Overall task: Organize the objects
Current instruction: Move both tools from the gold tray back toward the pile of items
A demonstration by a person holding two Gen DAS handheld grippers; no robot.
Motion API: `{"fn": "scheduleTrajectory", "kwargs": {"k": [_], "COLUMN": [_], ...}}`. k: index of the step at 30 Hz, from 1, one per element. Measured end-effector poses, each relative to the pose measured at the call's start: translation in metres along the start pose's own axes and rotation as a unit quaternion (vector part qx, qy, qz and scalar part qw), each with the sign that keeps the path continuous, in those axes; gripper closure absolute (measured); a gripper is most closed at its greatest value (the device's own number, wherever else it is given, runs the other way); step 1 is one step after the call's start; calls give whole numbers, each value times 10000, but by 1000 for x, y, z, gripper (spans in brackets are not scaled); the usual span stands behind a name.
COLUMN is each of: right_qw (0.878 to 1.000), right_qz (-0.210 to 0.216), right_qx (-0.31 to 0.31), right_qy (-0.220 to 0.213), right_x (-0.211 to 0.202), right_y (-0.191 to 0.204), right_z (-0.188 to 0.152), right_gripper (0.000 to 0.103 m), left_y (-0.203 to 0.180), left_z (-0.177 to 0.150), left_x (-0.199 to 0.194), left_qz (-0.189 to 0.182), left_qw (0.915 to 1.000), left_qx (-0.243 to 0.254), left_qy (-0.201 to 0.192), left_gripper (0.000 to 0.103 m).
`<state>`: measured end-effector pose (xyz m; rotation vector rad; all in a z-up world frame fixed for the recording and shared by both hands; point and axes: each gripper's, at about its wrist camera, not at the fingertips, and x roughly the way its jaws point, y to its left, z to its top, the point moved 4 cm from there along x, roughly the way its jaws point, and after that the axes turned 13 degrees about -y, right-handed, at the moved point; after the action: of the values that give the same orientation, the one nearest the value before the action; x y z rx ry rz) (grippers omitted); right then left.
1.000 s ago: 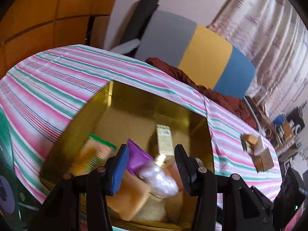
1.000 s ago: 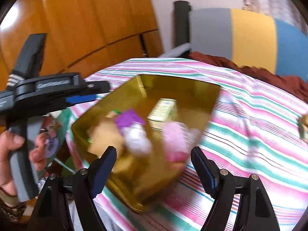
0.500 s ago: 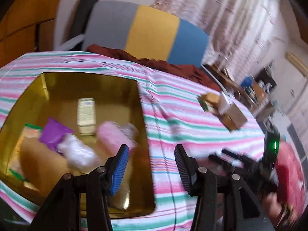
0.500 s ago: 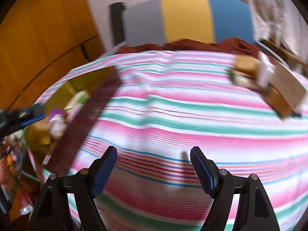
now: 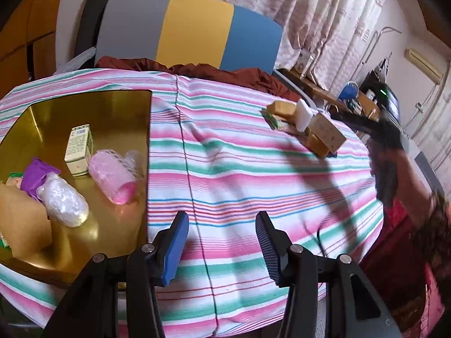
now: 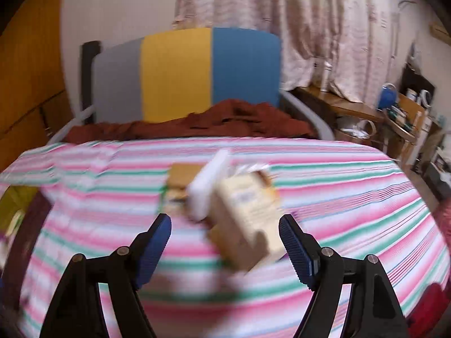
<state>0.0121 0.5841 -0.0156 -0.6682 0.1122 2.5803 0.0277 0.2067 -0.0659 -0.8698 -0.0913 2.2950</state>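
Observation:
A gold tray [image 5: 118, 104] sits at the table's left and holds a small white-green box [image 5: 79, 148], a pink roll [image 5: 112, 176], a white wrapped bundle [image 5: 63, 200], a purple packet [image 5: 35, 174] and a tan packet [image 5: 19, 222]. At the far right lies a pile: a tan box [image 5: 327, 135] [image 6: 248, 217], a white block [image 5: 304, 114] [image 6: 208, 186] and a brown bar [image 5: 282, 108]. My left gripper [image 5: 222, 242] is open and empty over the striped cloth beside the tray. My right gripper [image 6: 225, 242] is open and empty, just short of the blurred pile.
A striped pink-green cloth [image 5: 225, 169] covers the table. A chair with a grey, yellow and blue back [image 5: 191, 31] and a dark red cloth [image 6: 225, 118] stand behind it. Cluttered wooden shelves [image 6: 394, 112] are at the right. The other hand and gripper show blurred in the left wrist view [image 5: 386, 140].
Both grippers swung right, away from the tray. The right gripper now faces the pile at the table's right; the left gripper moved off the tray to the cloth beside it.

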Motion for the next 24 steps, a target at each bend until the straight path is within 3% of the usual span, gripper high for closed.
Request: {"fn": "scheduleTrajectory", "kwargs": {"k": [3, 6, 10, 14, 17, 19, 21, 24], "right_qw": [9991, 9966, 9897, 9775, 9705, 9707, 9757, 9842], "right_qz": [-159, 40, 983, 1959, 2330, 2328, 2054, 1217], "right_qx": [183, 309, 511, 413, 443, 537, 759, 1286], "right_qy": [358, 767, 911, 666, 436, 241, 78, -28], "right_x": [30, 50, 38, -6, -38, -53, -59, -53], "right_y": [-19, -22, 5, 52, 71, 69, 55, 18], "right_z": [3, -7, -30, -56, -72, -82, -91, -94], "right_gripper": [23, 23, 22, 22, 22, 22, 21, 21], "left_y": [-6, -9, -13, -21, -23, -22, -21, -20], "left_z": [-4, -5, -5, -7, -10, -11, -12, -13], "left_x": [0, -2, 2, 9, 11, 12, 13, 12], "left_qz": [49, 71, 33, -37, -39, -36, -28, -13], "left_qw": [9999, 9998, 9998, 9997, 9996, 9996, 9996, 9997], "left_qx": [126, 204, 192, 201, 211, 183, 138, 101], "left_qy": [33, 56, 73, 134, 183, 206, 235, 243], "left_gripper": [53, 53, 53, 53, 53, 53, 53, 53]}}
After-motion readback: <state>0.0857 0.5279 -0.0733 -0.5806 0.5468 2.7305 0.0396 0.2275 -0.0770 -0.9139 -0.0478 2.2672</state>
